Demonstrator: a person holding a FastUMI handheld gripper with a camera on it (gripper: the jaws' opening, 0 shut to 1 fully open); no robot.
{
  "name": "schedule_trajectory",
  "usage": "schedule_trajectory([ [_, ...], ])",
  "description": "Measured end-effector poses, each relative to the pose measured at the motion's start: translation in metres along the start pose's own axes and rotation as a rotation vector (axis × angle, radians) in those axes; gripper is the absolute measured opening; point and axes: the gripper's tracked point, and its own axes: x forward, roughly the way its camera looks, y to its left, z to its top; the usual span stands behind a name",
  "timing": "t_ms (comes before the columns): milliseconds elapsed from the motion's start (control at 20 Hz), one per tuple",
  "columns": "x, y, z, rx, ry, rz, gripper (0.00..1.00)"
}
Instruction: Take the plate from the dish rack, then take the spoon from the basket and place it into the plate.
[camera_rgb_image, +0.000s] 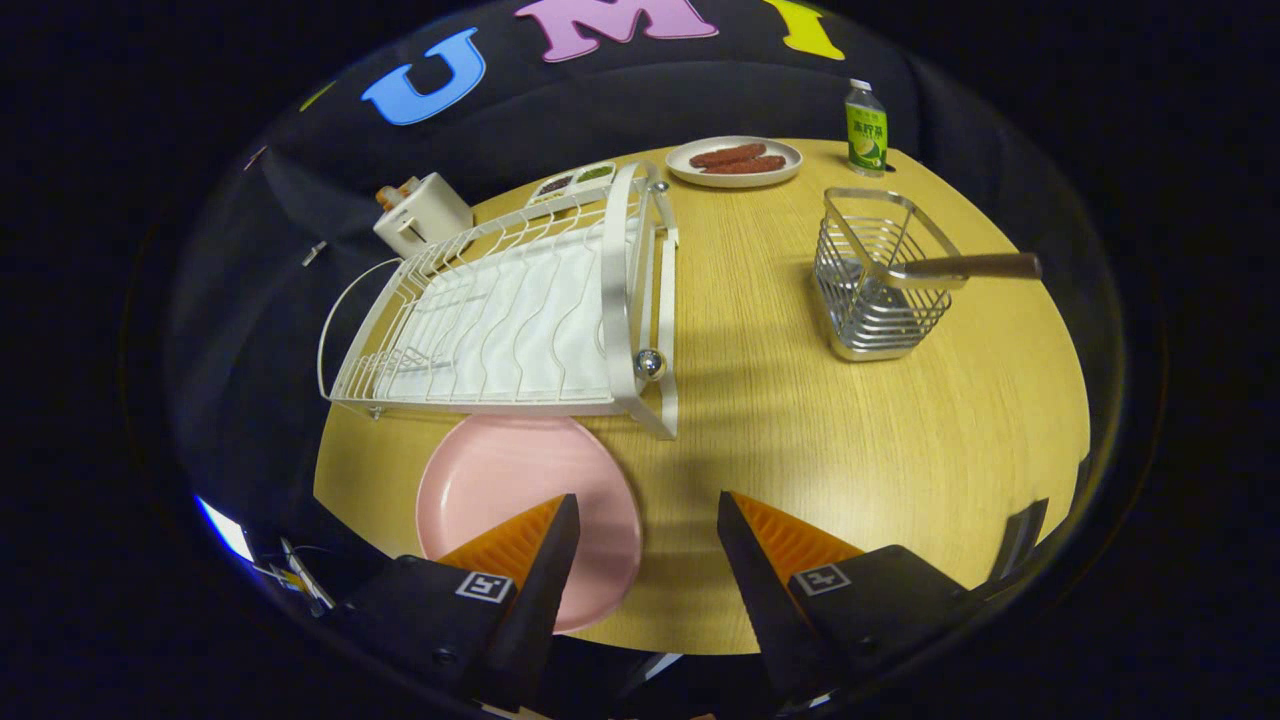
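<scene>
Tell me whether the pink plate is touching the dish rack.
Cannot tell. In the gripper view the pink plate lies on the table with its far rim right at the dish rack base, no clear gap. The open gripper holds nothing.

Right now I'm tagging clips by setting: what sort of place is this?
Likely a staged kitchen tabletop in a booth: a wooden table holding a dish rack, wire basket and pink plate. The gripper is open.

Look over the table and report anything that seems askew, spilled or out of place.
Nothing is spilled or broken. The one oddity: the spoon lies tilted across the rim of the wire basket, handle jutting out sideways. The pink plate lies flat before the dish rack; the hand-held gripper is open.
</scene>
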Motion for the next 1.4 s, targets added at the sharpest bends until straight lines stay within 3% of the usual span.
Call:
schedule_trajectory([
  [350, -0.088, -0.005, 0.084, -0.164, -0.228, 0.087, 0.86],
  [550, -0.119, -0.042, 0.132, -0.209, -0.336, 0.037, 0.86],
  [900, -0.08, -0.14, 0.13, -0.233, -0.274, -0.113, 0.85],
  [1100, -0.05, -0.164, 0.128, -0.227, -0.245, -0.152, 0.83],
  [1200, -0.038, -0.168, 0.127, -0.222, -0.222, -0.144, 0.8],
  [1300, -0.031, -0.167, 0.124, -0.205, -0.202, -0.13, 0.64],
  [1400, -0.028, -0.171, 0.126, -0.193, -0.21, -0.138, 0.42],
])
